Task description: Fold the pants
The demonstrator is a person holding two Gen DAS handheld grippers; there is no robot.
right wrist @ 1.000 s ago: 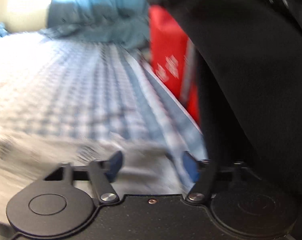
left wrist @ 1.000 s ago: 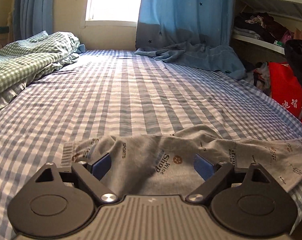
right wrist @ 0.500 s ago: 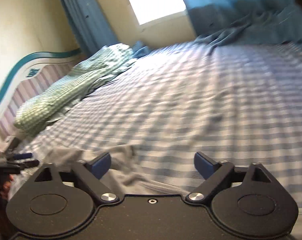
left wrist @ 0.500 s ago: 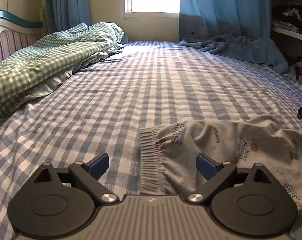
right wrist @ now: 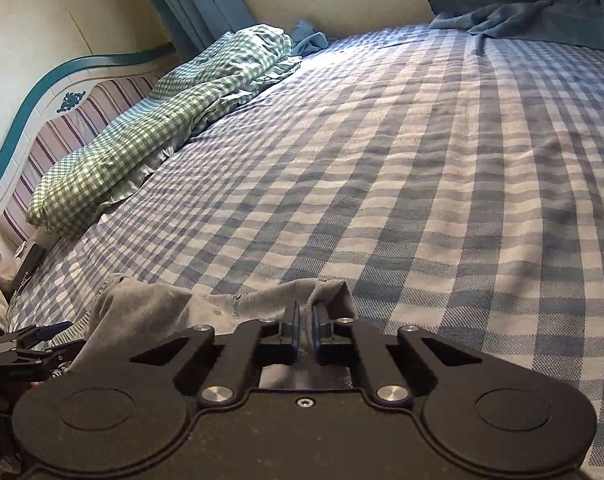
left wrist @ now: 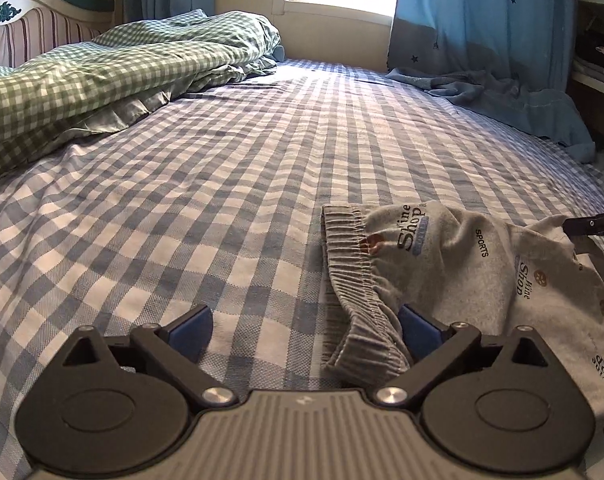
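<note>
Through my left wrist camera, the left gripper [left wrist: 304, 330] sits low over the blue checked bed sheet [left wrist: 206, 184] with its jaws wide apart; half a second ago the ribbed waistband lay between them, and now it curls against the right-hand blue pad, not gripped. The grey printed pants [left wrist: 474, 264] lie rumpled on the near right part of the bed, and the tip of my other tool shows at the right edge, on the fabric. A green checked duvet [left wrist: 114, 76] is heaped far left and a blue curtain [left wrist: 498, 92] spills onto the far right corner, both well away. Through my right wrist camera, the right gripper [right wrist: 305, 330], open half a second ago, is now pressed together on a raised ridge of the pants [right wrist: 174, 312]. I judge one end is secured and the left must next take the waistband. Open sheet [right wrist: 442, 168] ahead leaves room for folding; nothing blocks it.
</note>
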